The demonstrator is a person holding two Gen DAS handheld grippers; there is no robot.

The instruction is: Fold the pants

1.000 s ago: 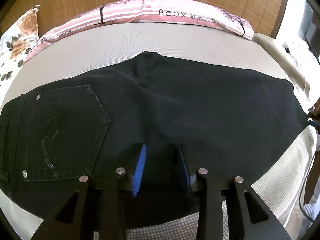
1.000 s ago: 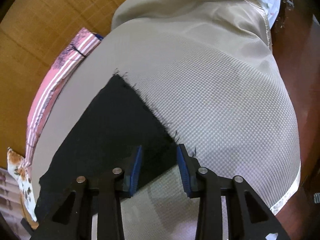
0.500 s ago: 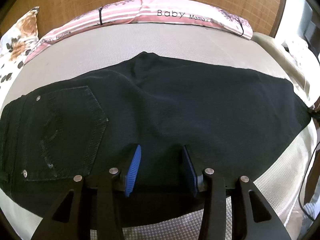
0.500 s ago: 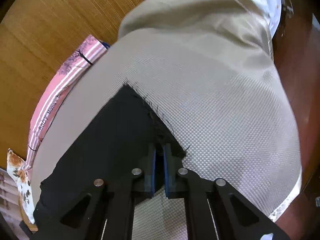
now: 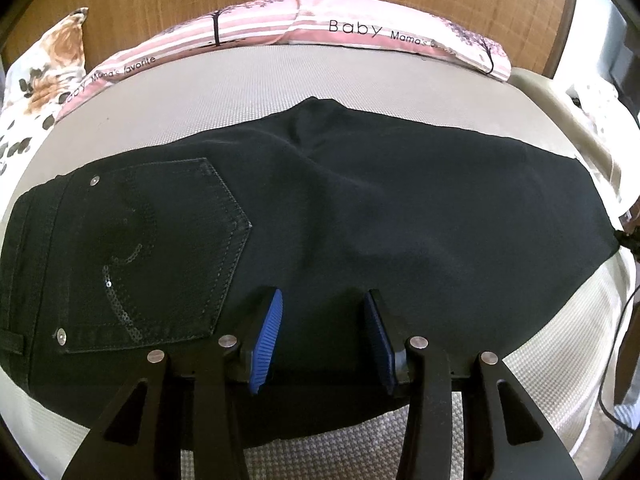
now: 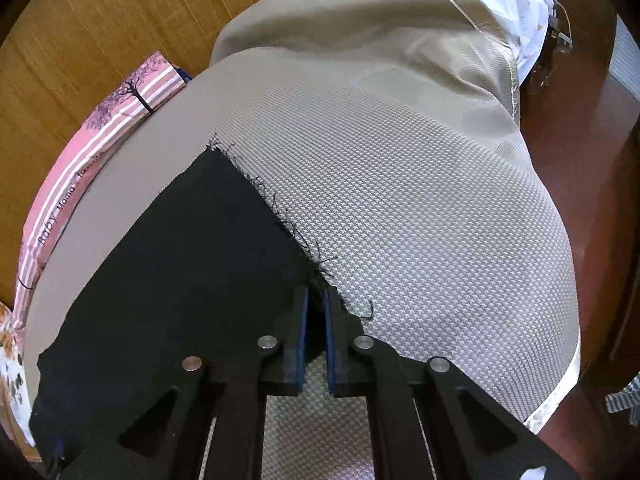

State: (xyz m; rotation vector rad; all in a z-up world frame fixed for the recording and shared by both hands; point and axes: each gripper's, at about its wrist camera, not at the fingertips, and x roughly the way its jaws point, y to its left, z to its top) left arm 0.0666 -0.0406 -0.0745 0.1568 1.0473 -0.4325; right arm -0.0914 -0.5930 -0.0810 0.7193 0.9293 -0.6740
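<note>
The black pants (image 5: 360,216) lie on the bed (image 6: 420,184), apparently folded leg over leg, the right tongs (image 6: 315,300) clamped on the frayed hem corner, the left tongs (image 5: 325,312) apart above them; crosswise folds seemingly remain.

Your left gripper (image 5: 323,324) has its jaws spread wide, blue pads facing each other with nothing between them. Your right gripper (image 6: 315,312) has its jaws pinched nearly together, clamped on the frayed hem of the black pants (image 6: 180,264).
</note>
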